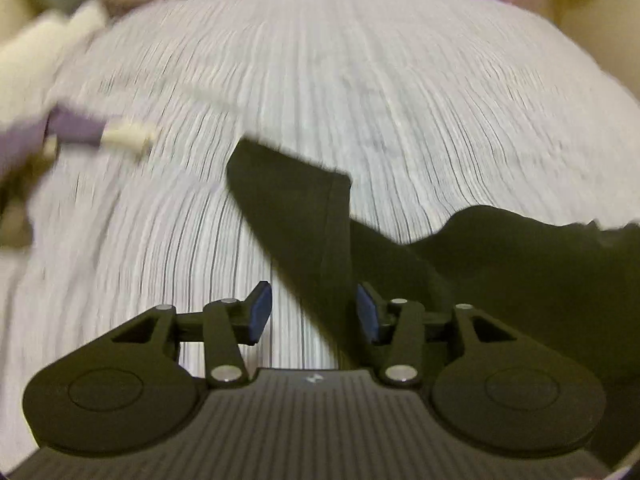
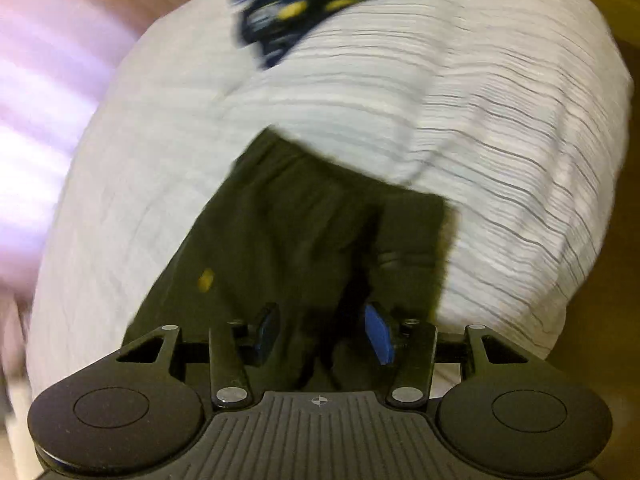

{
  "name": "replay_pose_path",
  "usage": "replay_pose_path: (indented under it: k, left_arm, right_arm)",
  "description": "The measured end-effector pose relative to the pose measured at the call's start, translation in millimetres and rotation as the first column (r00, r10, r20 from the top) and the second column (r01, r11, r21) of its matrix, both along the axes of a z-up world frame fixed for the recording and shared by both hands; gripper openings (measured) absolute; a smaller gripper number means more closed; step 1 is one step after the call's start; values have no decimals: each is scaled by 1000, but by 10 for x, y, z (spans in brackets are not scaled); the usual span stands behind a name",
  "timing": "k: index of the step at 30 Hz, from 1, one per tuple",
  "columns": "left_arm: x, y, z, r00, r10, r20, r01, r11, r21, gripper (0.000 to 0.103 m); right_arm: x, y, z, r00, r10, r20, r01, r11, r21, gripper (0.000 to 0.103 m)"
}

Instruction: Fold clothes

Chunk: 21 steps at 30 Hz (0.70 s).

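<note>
No readable text, numbers or brand names anywhere. The only sign is a small crosshair mark at the front edge of each gripper's ribbed body, the left gripper (image 1: 314, 312) and the right gripper (image 2: 320, 334).

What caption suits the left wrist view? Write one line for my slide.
Open left gripper straddles a strip of the dark garment on the striped bedsheet.

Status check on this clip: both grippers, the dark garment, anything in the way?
Left gripper open, dark garment between pads. Right gripper open over it. Garment on striped bedsheet, unfolded. Blue-yellow garment far off; nothing blocking.
</note>
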<state>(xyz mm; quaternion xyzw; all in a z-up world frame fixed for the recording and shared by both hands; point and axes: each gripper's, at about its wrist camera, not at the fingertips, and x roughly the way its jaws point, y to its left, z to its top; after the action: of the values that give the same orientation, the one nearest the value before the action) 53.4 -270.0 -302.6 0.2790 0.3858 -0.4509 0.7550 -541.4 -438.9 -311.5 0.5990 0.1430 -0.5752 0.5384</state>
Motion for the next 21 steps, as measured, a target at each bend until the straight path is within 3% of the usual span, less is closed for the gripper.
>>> replay_pose_path:
  k: [3,6,8,10,11,12,13,14,16,17,18,21]
  left_arm:
    - [-178,-354,-113,987,-111,120,102,992,77,48]
    - [-292,-654,-459,943,-207,262,143,959,243,46]
    - [-254,-672,-600,936,-173,307,85,956,280,13]
    - [-6,-459,-468,982,23,190,-49,990,131,9]
    - [175,-242,-359,982,173,80,-175,984,24,7]
    - [350,44,-289,950,309,-41,-311,947,-77,7]
    - [523,338,-225,888,424,-176,-451,878,-159,6]
    - [661,709,-240,781,526,-336,-606,768,-207,6]
    - [774,1272,-359,564,643,-518,-803,573,-164,6]
    - [758,1475,-441,484,687,-542,-852,511,-113,5]
    - [723,1600,-488,452,716,-532,-870,485,-87,5]
    - [583,1818,-555,454,713,-534,-868,489,-84,8]
  right_arm:
    - [-110,-2,13,1000,-13,2,13,1000,-8,51]
    - [-92,83,-21,1000,14,10,-13,1000,-11,51]
    - [-93,97,-64,999,36,19,-35,999,-9,51]
    - [-117,122,-8,998,51,22,-51,999,-16,51]
    - [-133,133,-20,998,54,22,-54,998,-19,51]
    - [-156,143,-17,998,56,24,-56,998,-22,51]
    - [-181,148,-27,998,55,28,-54,998,-24,51]
    - [-205,152,-41,998,53,33,-52,998,-27,51]
    - [-248,172,-35,997,47,55,-45,998,-31,51]
    - [-258,182,-31,997,46,64,-44,999,-33,51]
    - [-260,192,-39,996,46,73,-44,999,-32,51]
    - [-254,193,-93,994,45,100,-43,999,-30,51]
